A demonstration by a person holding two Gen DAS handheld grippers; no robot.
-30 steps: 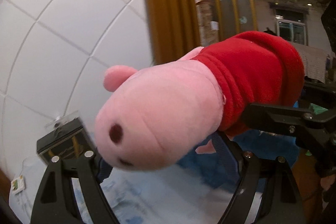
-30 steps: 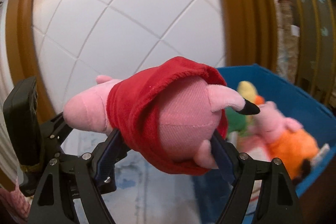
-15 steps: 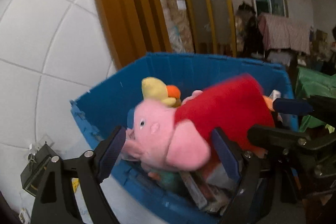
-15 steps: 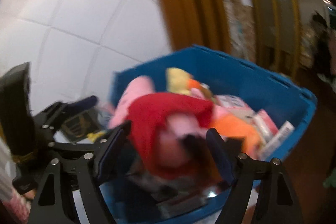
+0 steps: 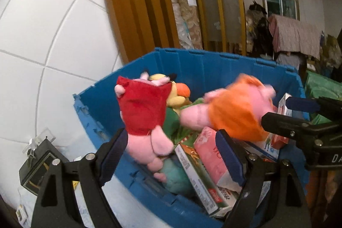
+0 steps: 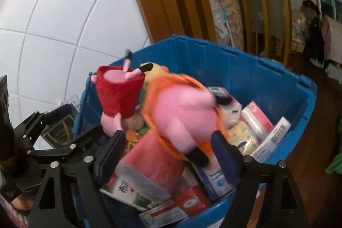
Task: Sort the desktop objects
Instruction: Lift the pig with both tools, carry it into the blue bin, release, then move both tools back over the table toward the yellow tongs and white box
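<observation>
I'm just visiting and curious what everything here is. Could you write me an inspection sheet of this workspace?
Surface: pale tabletop under the blue bin.
Job's things: red-dressed pig plush head-down in the bin; orange-dressed pig plush, blurred, lies on the boxes.
Clutter: yellow plush, small dark box beside the bin.
Grippers: left gripper and right gripper both open, holding nothing.
Cables: nothing seen.
Surroundings: white tiled wall, wooden slats.
</observation>
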